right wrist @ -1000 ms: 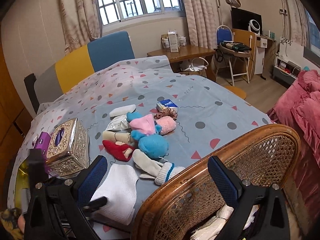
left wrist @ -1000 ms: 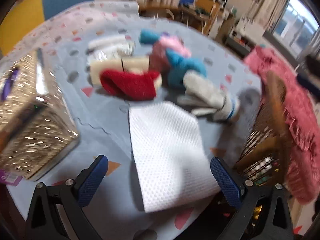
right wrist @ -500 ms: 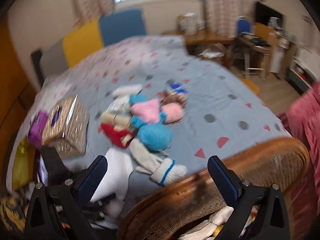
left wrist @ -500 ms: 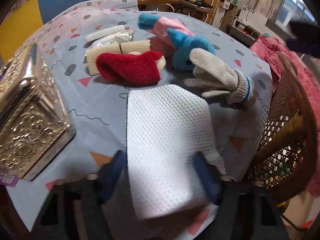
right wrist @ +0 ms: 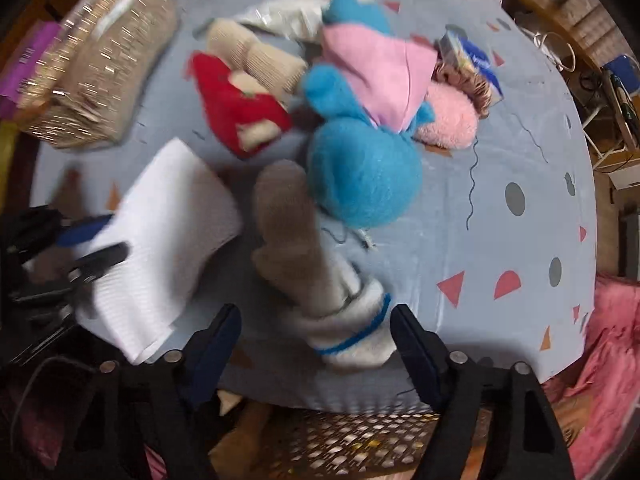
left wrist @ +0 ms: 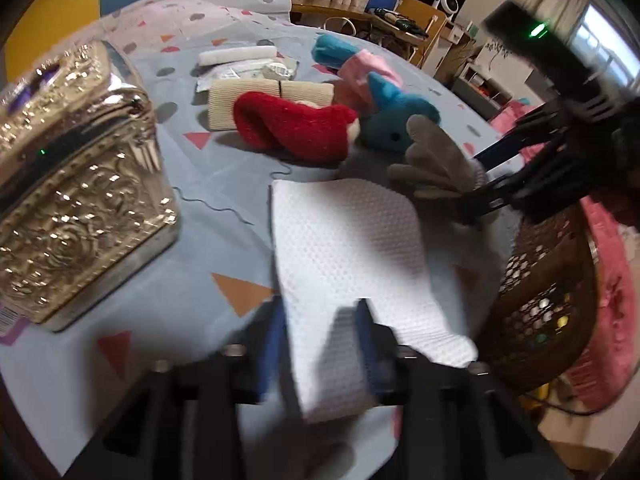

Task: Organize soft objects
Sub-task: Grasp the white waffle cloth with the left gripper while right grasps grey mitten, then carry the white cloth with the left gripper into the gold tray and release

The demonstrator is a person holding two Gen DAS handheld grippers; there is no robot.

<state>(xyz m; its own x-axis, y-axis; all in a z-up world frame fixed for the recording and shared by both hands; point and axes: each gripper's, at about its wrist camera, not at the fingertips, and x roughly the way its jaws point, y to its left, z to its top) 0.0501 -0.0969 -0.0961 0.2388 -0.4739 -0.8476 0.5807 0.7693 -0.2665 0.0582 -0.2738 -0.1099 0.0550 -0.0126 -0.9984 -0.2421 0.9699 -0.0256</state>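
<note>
Lying between left tongs [left wrist: 320, 344], white cloth [left wrist: 348, 248]; grey glove [right wrist: 304, 256] between right tongs [right wrist: 316, 344]

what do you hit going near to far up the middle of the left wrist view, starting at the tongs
left tongs → white cloth → red sock → beige ribbed roll → clear packet → white roll

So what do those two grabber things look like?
Both are black plastic clamps with dark blue pads on their fingertips and small silver screws. The left gripper looks blurry here. The right gripper shows a little green light on its body in the left camera's picture.
</note>
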